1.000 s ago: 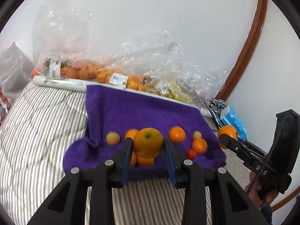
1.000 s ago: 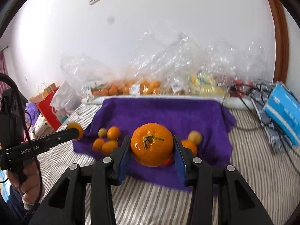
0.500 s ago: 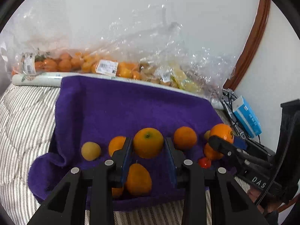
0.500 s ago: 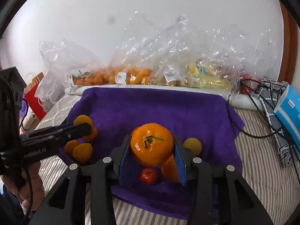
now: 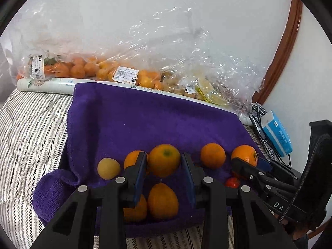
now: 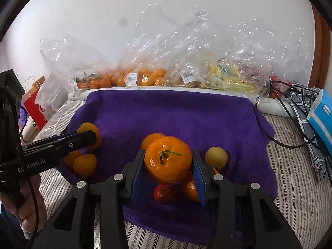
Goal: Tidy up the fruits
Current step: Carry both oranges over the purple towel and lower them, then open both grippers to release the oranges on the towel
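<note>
My left gripper [image 5: 164, 161] is shut on a small orange [image 5: 164, 160], held just above the purple towel [image 5: 155, 120]. Below it lie two more oranges [image 5: 162, 201], with a yellow fruit [image 5: 108, 168] at the left and an orange [image 5: 212, 155] at the right. My right gripper [image 6: 168, 162] is shut on a larger stemmed mandarin [image 6: 168, 161] over the same towel. A red cherry tomato [image 6: 164, 194] and an orange lie under it, and a yellow fruit [image 6: 216, 157] rests to its right. Each gripper shows in the other's view, holding its fruit.
Clear plastic bags of oranges and yellow fruit [image 5: 128, 76] line the wall behind the towel. A white roll [image 5: 45, 85] lies at the back left. A blue box [image 6: 320, 116] and black cables [image 6: 290, 103] sit at the right on the striped bedding [image 5: 27, 128]. A red paper bag [image 6: 34, 108] stands left.
Both grippers have come down and forward over the purple towel, each keeping its fruit. The loose fruits now lie under and beside the fingers.
</note>
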Demonstrator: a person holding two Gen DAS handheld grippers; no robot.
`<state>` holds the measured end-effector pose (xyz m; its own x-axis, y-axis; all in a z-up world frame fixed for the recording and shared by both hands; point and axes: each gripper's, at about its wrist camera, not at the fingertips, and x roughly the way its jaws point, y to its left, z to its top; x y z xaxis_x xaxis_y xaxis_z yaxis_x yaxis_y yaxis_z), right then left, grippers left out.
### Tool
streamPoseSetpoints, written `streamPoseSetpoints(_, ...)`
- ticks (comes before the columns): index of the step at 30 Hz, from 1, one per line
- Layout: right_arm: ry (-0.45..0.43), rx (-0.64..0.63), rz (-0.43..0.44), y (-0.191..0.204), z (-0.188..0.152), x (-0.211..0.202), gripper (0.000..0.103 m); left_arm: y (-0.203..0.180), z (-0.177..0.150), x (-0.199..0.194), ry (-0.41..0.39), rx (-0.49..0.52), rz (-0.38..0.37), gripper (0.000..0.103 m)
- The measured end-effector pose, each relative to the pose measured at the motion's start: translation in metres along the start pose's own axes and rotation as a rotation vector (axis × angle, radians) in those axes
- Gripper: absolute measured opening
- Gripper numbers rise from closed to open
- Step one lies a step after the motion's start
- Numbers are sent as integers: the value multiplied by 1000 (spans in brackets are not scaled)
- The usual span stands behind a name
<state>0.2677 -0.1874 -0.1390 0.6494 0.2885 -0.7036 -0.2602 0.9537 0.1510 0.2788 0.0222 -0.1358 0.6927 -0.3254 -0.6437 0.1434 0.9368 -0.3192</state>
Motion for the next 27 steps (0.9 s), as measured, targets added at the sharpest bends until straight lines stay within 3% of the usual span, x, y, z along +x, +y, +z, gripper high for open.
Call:
streamPoseSetpoints(7, -7, -19, -13, 4, -1, 1, 43, 0, 0, -2, -4, -5, -1, 32)
streamPoseSetpoints(11, -10, -20, -16, 4, -3, 0, 43, 0, 0, -3, 1, -9, 4, 39)
streamPoseSetpoints(27, -16, -40, -23, 7, -3, -1, 43, 0, 1, -11, -35, -5, 23, 45)
